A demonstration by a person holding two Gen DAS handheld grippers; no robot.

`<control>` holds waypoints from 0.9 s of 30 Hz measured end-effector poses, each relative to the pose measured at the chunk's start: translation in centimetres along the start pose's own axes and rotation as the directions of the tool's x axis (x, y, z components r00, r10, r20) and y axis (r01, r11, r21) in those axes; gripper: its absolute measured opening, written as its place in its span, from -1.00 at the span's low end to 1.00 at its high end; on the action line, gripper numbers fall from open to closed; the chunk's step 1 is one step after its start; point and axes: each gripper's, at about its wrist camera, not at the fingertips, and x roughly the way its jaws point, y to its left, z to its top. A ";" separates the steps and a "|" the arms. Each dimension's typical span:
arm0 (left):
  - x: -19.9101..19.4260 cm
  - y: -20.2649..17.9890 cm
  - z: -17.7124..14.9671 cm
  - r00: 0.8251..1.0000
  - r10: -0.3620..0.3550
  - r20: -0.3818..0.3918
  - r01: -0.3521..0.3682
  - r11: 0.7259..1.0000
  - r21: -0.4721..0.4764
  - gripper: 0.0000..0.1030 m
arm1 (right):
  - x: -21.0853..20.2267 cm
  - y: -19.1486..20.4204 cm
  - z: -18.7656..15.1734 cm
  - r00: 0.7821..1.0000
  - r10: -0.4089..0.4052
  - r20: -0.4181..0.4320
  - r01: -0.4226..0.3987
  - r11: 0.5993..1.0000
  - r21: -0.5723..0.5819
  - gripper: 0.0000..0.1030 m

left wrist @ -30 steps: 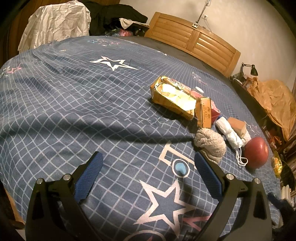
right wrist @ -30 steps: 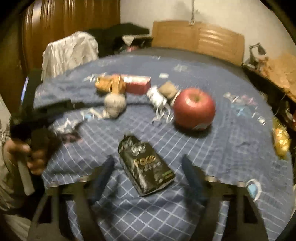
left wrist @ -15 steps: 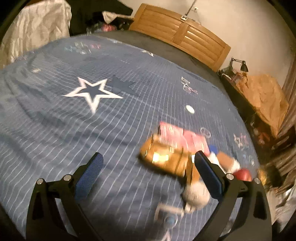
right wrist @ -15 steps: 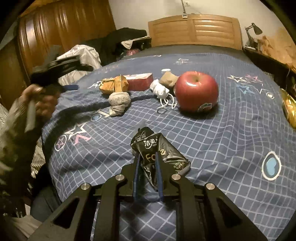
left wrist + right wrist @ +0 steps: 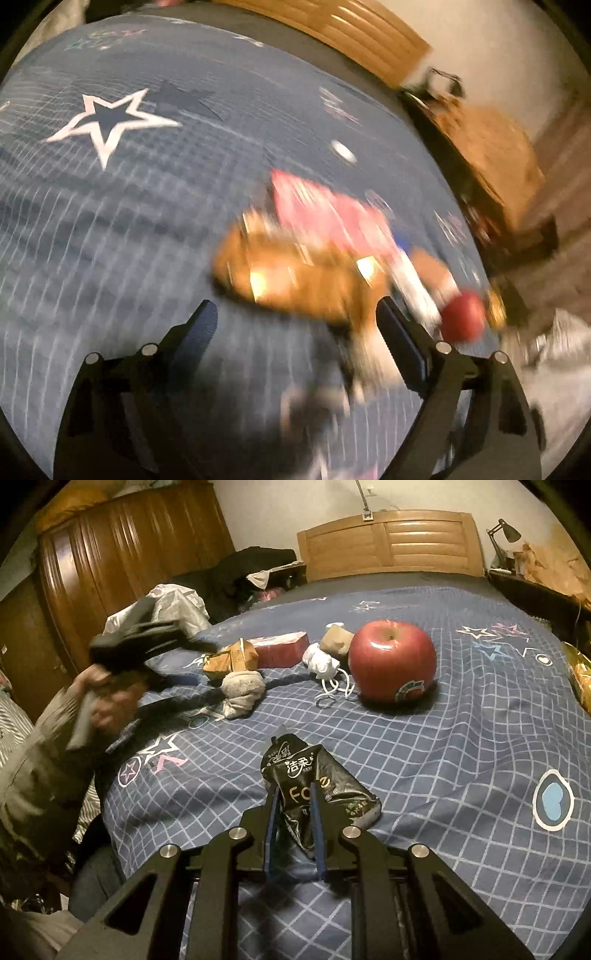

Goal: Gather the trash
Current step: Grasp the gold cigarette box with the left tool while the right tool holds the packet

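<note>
My right gripper (image 5: 294,794) is shut on a black tissue packet (image 5: 314,794) that lies on the blue checked bedspread (image 5: 461,746). My left gripper (image 5: 295,317) is open and empty, hovering just short of an orange foil wrapper (image 5: 291,277); that view is blurred by motion. The left gripper also shows in the right wrist view (image 5: 147,635), held up over the bed's left side. The orange wrapper (image 5: 231,659), a pink box (image 5: 280,648), a crumpled white mask (image 5: 321,664) and a brown paper scrap (image 5: 336,638) lie in a row behind.
A red apple (image 5: 391,664) stands on the bed, right of the mask. A rolled grey sock (image 5: 242,692) lies in front of the orange wrapper. A wooden headboard (image 5: 388,542) is at the far end, a wardrobe (image 5: 122,565) at the left, clothes (image 5: 173,605) piled beside it.
My right gripper has closed on the black tissue packet. My left gripper has swung up and forward over the bed toward the orange wrapper, staying open.
</note>
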 end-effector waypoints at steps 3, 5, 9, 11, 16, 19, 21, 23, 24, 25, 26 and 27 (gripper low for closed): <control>-1.5 -1.0 -4.3 0.995 -0.063 -0.075 0.069 0.994 0.085 0.63 | 0.0 -0.1 0.0 1.000 0.011 0.004 -0.011 1.000 0.009 -0.65; -2.5 -1.6 -6.3 0.995 -0.048 -0.092 0.061 0.987 0.146 0.63 | 0.0 -0.1 0.0 1.000 0.014 0.004 -0.014 1.000 0.011 -0.65; -4.7 0.1 -2.3 0.996 0.028 0.081 -0.037 0.994 0.106 0.63 | -0.1 -0.2 -0.1 1.000 0.012 0.004 -0.012 1.000 0.013 -0.65; -4.4 1.0 1.0 0.977 0.127 0.172 -0.136 0.990 0.043 0.63 | -0.1 -0.1 -0.1 1.000 0.008 0.006 -0.008 1.000 0.010 -0.65; 0.9 3.2 7.8 0.852 0.482 0.206 -0.472 0.876 -0.096 0.63 | -0.1 0.0 -0.2 1.000 0.008 0.010 -0.008 1.000 0.011 -0.65; 3.9 2.9 8.5 0.835 0.533 0.138 -0.538 0.843 0.001 0.63 | 0.0 -0.1 -0.2 1.000 0.017 0.012 -0.017 1.000 0.016 -0.65; 5.4 3.2 8.0 0.876 0.481 0.031 -0.481 0.870 0.103 0.63 | -0.1 -0.2 -0.2 1.000 0.022 0.014 -0.022 1.000 0.018 -0.65; 4.9 2.9 7.7 0.881 0.473 0.017 -0.469 0.869 0.156 0.64 | -0.1 -0.2 -0.2 1.000 0.026 0.015 -0.026 0.999 0.020 -0.65; 4.5 2.8 7.3 0.895 0.446 -0.011 -0.438 0.883 0.171 0.64 | -0.1 -0.2 -0.2 1.000 0.027 0.016 -0.028 0.999 0.021 -0.65; 3.8 2.7 6.7 0.913 0.405 -0.043 -0.390 0.900 0.196 0.64 | -0.1 -0.2 -0.2 0.999 0.027 0.017 -0.028 0.999 0.021 -0.65; 3.1 2.3 5.7 0.920 0.386 -0.068 -0.363 0.904 0.224 0.64 | -0.1 -0.2 -0.2 0.999 0.028 0.018 -0.029 0.999 0.021 -0.65; 2.2 1.8 4.2 0.921 0.378 -0.093 -0.344 0.902 0.262 0.64 | -0.2 -0.2 -0.2 0.999 0.030 0.018 -0.031 0.999 0.021 -0.65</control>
